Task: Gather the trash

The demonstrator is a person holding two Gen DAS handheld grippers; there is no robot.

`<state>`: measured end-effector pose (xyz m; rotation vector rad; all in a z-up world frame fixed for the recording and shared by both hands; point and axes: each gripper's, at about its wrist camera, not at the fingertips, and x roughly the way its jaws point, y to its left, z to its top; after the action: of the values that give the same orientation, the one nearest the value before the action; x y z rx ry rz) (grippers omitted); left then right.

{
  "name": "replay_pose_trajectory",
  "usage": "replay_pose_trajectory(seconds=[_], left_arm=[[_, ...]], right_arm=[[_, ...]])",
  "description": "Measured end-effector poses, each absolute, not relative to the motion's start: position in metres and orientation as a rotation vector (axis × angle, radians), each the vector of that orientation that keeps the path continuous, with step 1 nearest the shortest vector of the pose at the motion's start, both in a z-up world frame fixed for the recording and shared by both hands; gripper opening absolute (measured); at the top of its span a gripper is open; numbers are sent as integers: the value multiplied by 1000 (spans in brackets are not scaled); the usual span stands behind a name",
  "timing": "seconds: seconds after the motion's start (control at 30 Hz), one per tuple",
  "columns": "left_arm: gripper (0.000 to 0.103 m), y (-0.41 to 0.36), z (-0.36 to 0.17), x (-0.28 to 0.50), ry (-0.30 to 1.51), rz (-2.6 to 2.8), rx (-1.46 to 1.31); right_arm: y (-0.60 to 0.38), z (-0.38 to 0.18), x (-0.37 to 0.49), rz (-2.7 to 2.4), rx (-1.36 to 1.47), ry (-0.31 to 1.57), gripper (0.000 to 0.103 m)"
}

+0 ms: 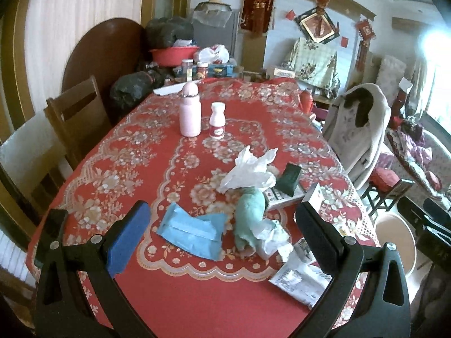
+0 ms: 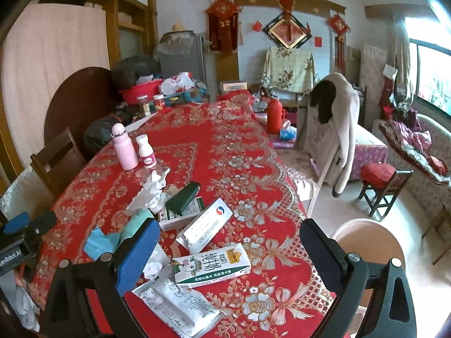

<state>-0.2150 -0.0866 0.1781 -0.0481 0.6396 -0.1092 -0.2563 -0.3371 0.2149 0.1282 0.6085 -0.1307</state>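
Right now my left gripper (image 1: 222,225) hangs over the red floral tablecloth (image 1: 157,152) with its jaws spread wide and nothing between them. Low in the centre of the left wrist view, the trash lies framed by the fingers: a blue tissue packet (image 1: 191,231), a crumpled teal rag (image 1: 249,217) just beside it, and white tissue (image 1: 251,170) bunched above that. A pink bottle (image 1: 190,111) and a small white bottle (image 1: 217,121) stand upright together further up the frame.

My right gripper (image 2: 228,249) is equally wide open and empty. Between its fingers, at lower centre of the right wrist view, lies a flattened milk carton (image 2: 212,264), a white box (image 2: 207,226) above it, and a printed plastic wrapper (image 2: 177,307) below. A beige bin (image 2: 369,242) shows at lower right, beyond the table edge.
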Motion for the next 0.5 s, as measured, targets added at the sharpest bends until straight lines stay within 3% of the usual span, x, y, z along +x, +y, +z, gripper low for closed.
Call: replay_pose_trajectory(seconds=[0.5], left_arm=[[102, -96, 189, -227, 616, -118, -45]], right_arm=[[-337, 226, -266, -129, 128, 580, 99]])
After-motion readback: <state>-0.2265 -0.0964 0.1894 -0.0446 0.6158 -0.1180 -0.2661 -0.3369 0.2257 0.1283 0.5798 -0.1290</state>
